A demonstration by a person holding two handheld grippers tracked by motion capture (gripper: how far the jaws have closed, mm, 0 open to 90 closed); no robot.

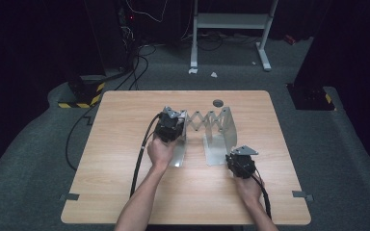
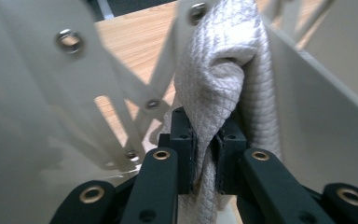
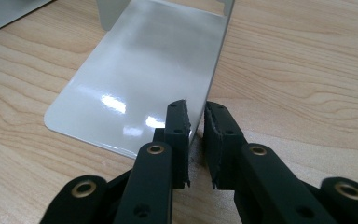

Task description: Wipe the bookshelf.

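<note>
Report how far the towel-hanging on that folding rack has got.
Done: the white quilted cloth already hangs over the grey expanding rack, draped across a bar.
In hand: the left gripper is shut on the cloth's lower part, and the right gripper pinches the edge of the rack's flat base plate, apparently steadying it.
Left: probably letting go of the cloth and the plate.
</note>
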